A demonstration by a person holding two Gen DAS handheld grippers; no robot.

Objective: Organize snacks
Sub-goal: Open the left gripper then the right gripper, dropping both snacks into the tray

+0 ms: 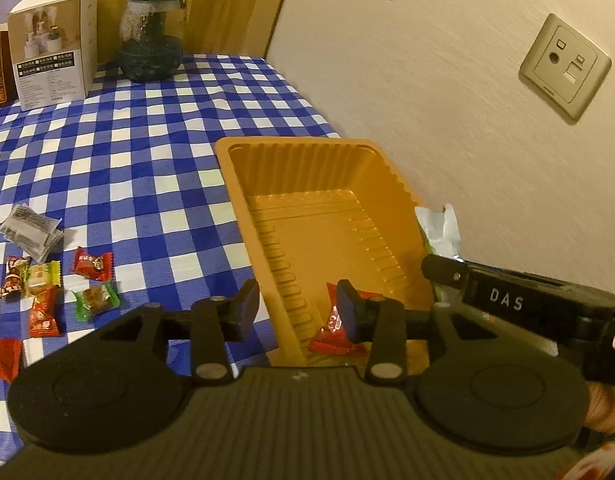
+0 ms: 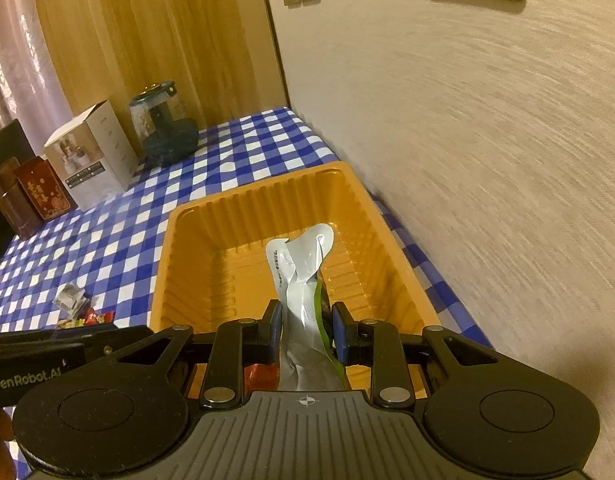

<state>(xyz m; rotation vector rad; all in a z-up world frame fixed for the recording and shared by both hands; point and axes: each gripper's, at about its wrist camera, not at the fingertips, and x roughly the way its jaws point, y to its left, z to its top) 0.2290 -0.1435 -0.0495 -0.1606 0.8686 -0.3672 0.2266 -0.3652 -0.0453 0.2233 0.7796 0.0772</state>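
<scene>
Left gripper [image 1: 297,312] is seen with jaws parted, nothing pinched between the pads; it hangs over the near end of the orange tray [image 1: 227,152], one finger outside the tray's left wall, the other above the tray floor. A red snack packet [image 1: 335,338] lies loose on the tray floor at that near end, partly hidden behind the right finger; contact with the finger cannot be told. Right gripper [image 2: 303,334] is closed on a silver-and-green pouch [image 2: 301,276], both blue pads pressed against its sides; the pouch stands up between the fingers, crumpled top toward the far end of the orange tray [image 2: 163,240], held over the tray's near half. Whether the pouch's lower end touches the tray floor cannot be told. In the left wrist view the pouch's top [image 1: 439,226] is seen just past the tray's right rim, above the other gripper's body. A cluster of small wrapped snacks [image 1: 63,284] is left on the blue checked tablecloth [image 1: 147,152], well left of the tray, with a clear printed sachet [image 1: 31,230] just beyond them. A white box [image 1: 53,46] and a glass jar [image 1: 151,36] stand at the far edge of the table.
</scene>
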